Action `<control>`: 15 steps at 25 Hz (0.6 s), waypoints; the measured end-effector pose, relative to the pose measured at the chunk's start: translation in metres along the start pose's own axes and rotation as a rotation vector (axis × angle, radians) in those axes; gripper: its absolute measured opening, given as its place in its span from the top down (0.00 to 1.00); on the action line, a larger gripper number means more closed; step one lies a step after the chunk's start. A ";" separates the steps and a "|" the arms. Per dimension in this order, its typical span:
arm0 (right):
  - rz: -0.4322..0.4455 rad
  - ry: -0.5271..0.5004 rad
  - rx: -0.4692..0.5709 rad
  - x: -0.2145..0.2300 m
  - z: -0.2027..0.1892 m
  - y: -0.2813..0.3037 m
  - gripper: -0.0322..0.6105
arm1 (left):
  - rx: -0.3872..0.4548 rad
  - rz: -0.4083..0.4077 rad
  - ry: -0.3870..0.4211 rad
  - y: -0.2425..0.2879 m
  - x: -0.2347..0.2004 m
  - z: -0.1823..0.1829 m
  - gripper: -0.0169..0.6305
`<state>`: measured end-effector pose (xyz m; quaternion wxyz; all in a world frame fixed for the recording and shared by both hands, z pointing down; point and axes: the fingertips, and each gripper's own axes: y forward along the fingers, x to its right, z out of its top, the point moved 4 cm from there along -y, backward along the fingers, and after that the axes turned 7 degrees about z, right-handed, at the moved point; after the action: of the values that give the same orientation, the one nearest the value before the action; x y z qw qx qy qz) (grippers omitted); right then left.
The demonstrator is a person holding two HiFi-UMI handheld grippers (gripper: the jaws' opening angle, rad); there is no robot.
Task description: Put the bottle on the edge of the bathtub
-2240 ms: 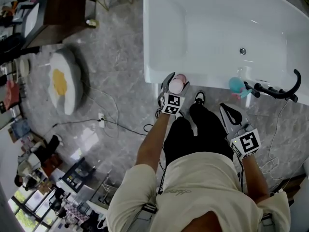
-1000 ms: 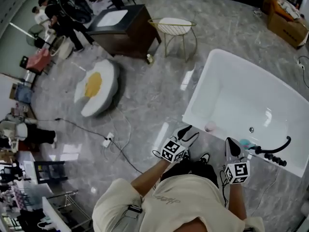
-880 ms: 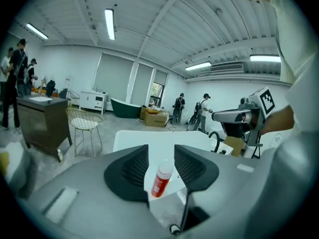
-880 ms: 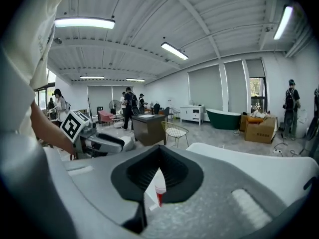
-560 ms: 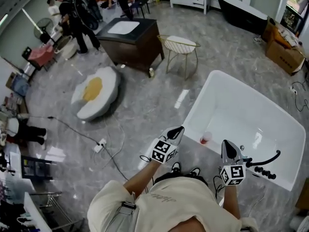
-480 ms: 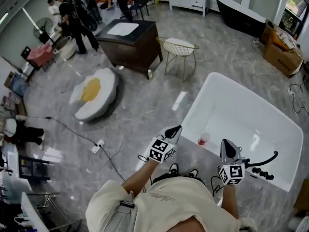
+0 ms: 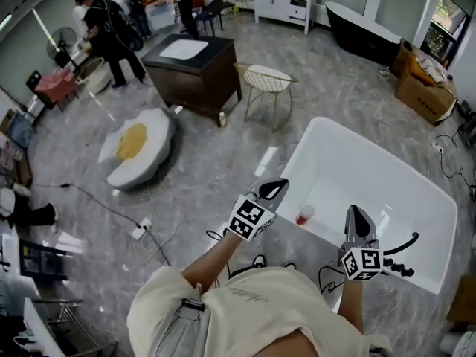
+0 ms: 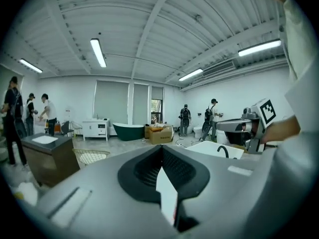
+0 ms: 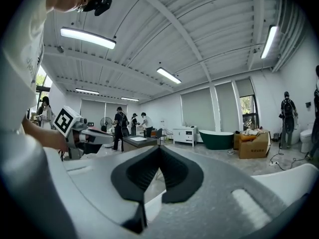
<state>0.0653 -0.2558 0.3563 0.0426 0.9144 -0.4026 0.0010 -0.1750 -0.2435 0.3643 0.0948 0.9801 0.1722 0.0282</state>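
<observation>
A small pink bottle (image 7: 303, 214) stands upright on the near rim of the white bathtub (image 7: 296, 155), free of both grippers. My left gripper (image 7: 273, 190) is raised just left of the bottle, above the floor beside the tub. It is shut with nothing in it. My right gripper (image 7: 357, 219) is up over the tub's near rim to the bottle's right, also shut and empty. In the left gripper view the shut jaws (image 8: 162, 151) point across the room. The right gripper view shows its pads (image 9: 159, 153) meeting the same way.
A black tap fitting (image 7: 405, 244) curves over the tub's near right rim. On the grey marble floor stand a dark wooden table (image 7: 195, 69), a wire chair (image 7: 265, 80) and an egg-shaped cushion (image 7: 137, 143). Cables (image 7: 141, 229) trail to my left. People (image 7: 111, 28) stand far back.
The left gripper let go of the pink bottle on the tub rim, drew back and closed. Both grippers have risen, and the head view has lifted to take in more of the room.
</observation>
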 end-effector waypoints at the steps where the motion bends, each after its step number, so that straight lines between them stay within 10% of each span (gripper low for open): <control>1: -0.003 -0.004 -0.003 0.002 0.000 -0.002 0.95 | -0.003 -0.003 0.027 0.004 0.001 0.003 0.95; 15: -0.013 -0.014 -0.005 0.022 -0.002 -0.005 0.95 | -0.019 -0.027 -0.005 0.022 0.007 0.013 0.95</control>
<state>0.0839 -0.2679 0.3592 0.0422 0.9169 -0.3968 -0.0067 -0.1600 -0.2637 0.3561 0.1050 0.9768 0.1848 0.0262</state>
